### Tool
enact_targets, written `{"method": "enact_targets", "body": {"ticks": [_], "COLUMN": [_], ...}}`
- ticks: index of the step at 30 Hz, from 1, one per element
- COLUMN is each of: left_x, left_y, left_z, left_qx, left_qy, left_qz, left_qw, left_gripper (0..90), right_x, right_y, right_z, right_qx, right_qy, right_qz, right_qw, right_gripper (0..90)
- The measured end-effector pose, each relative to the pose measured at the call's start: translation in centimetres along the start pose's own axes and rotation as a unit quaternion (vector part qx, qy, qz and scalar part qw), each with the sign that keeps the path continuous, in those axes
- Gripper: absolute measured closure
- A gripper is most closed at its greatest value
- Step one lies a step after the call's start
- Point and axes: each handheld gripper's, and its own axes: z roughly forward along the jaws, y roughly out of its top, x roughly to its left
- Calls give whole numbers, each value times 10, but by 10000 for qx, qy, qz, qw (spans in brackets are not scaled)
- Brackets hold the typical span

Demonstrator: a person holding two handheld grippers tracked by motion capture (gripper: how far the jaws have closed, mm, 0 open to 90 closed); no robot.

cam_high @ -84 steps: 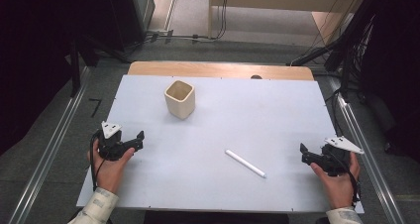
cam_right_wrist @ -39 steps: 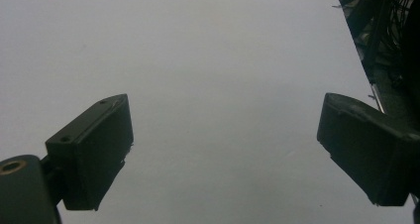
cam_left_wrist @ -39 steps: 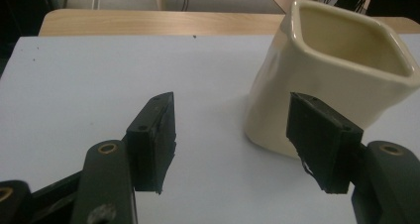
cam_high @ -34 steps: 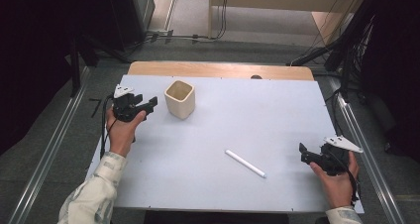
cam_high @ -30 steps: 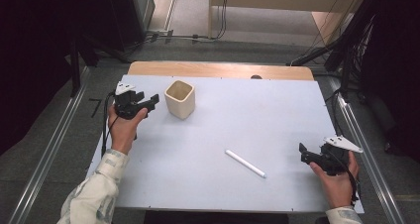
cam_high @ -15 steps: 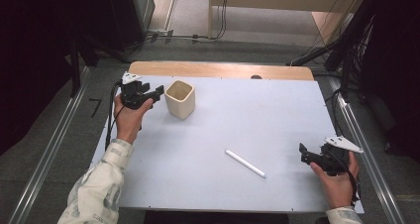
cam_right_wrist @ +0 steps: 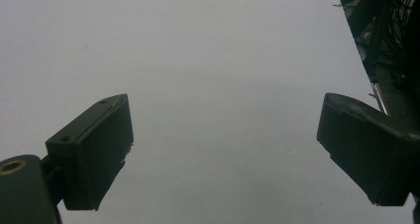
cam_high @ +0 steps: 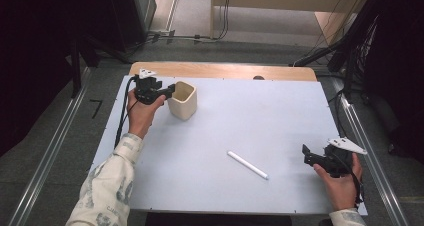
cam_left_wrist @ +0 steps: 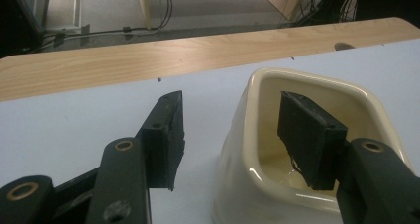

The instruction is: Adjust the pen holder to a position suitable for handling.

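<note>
As closing, hand-held gripper (cam_left_wrist: 230,130) astride cup wall (cam_left_wrist: 237,135).

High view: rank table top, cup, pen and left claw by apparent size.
1. table top
2. cup and left claw: look much alike, so no ranking between them
3. pen, long but very thin

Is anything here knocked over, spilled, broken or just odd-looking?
Nothing stands out. The cream cup stands upright on the white table with nothing spilled around it, and the white pen lies flat on its own. The left gripper straddles the cup's wall, one jaw inside and one outside, closing in on it.
</note>
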Motion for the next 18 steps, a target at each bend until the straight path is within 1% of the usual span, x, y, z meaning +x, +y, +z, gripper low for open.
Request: {"method": "enact_targets", "body": {"ticks": [4, 6, 7, 8, 9, 12, 13, 15, 18], "left_x": [-3, -3, -3, -3, -2, -2, -3, -4, -4], "left_y": [0, 0, -1, -1, -2, -3, -3, -4, -4], "left_z": [8, 10, 14, 14, 16, 19, 21, 23, 26], "left_qx": [108, 120, 173, 173, 227, 286, 281, 334, 352], "left_qy": [9, 21, 33, 33, 44, 14, -43, -46, -59], "left_qz": [53, 58, 75, 75, 103, 115, 99, 158, 178], "left_qw": [9999, 9999, 9998, 9998, 9997, 9995, 9995, 9993, 9992], "left_gripper": [446, 458, 468, 478, 478, 514, 519, 543, 563], "right_x": [0, 0, 0, 0, 0, 0, 0, 0, 0], "right_y": [0, 0, 0, 0, 0, 0, 0, 0, 0], "right_z": [-1, -1, -1, -1, -1, 0, 0, 0, 0], "right_qx": [10, 7, 9, 9, 5, 14, 17, 19, 25], "right_qy": [3, 12, 13, 13, 17, 34, 33, 39, 37], "right_qz": [23, 25, 23, 23, 15, 18, 19, 14, 22], "right_qw": [10000, 10000, 10000, 10000, 10000, 10000, 10000, 10000, 10000], "right_gripper": [59, 59, 59, 59, 59, 60, 60, 60, 60]}}
